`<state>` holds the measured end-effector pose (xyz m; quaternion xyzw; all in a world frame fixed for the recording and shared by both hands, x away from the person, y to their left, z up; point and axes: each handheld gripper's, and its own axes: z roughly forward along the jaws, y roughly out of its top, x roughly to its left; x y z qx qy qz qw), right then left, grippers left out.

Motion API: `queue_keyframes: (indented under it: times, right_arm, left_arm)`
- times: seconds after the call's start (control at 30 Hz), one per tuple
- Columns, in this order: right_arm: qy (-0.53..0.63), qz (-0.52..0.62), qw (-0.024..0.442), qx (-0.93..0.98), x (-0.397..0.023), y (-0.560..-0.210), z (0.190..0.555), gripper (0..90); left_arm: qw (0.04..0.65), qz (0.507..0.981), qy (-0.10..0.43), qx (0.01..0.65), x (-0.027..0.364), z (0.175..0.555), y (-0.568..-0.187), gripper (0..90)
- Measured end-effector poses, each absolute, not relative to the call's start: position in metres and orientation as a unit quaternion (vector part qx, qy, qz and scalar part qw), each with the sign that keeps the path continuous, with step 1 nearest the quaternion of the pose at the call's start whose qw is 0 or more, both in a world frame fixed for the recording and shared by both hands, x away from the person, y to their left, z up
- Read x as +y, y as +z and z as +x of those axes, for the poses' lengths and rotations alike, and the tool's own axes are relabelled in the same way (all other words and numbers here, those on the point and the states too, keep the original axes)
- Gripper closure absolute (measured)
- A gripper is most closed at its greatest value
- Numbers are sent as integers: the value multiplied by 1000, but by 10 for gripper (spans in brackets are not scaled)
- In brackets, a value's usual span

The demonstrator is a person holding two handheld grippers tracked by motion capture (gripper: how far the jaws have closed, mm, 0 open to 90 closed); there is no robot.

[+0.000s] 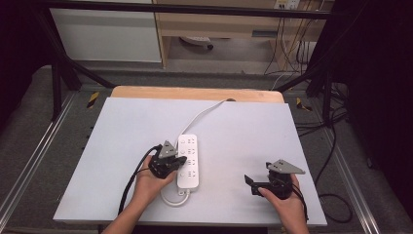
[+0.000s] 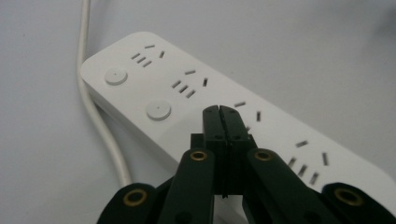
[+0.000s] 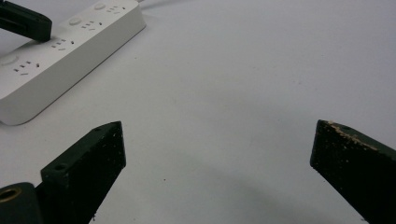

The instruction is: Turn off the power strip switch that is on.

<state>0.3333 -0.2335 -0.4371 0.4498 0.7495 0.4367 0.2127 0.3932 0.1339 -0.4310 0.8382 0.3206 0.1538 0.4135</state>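
Now left tool (image 2: pixel 218 110), jaws together, over strip (image 1: pixel 188 161) buttons; hard off-centre press could skid strip across tabletop (image 1: pixel 243 131). Right tool (image 1: pixel 249 181) apart, well right of strip, not bracing.

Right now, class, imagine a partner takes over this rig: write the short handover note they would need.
Left gripper: jaws shut, empty, tips over the power strip near one of its round buttons; whether they touch it is unclear.
Right gripper: jaws wide open, empty, above bare table to the strip's right.
Strip lies flat mid-table, its white cable running to the far edge.
Done: left gripper brought to the strip.
Left: probably pressing a button; nothing is plugged in.
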Motion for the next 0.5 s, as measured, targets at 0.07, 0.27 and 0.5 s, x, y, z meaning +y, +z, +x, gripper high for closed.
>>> queue_keyframes:
  times: [0.07, 0.27, 0.5]
  right_arm:
    - [436, 450, 213, 749, -234, -437, 333, 41]
    - [435, 449, 213, 751, -233, -437, 333, 41]
    - [437, 449, 214, 749, -233, -437, 333, 41]
  left_arm:
    - [411, 840, 159, 316, 132, 392, -431, 900]
    - [415, 839, 156, 315, 131, 392, -432, 900]
    - [427, 834, 161, 310, 131, 391, -435, 900]
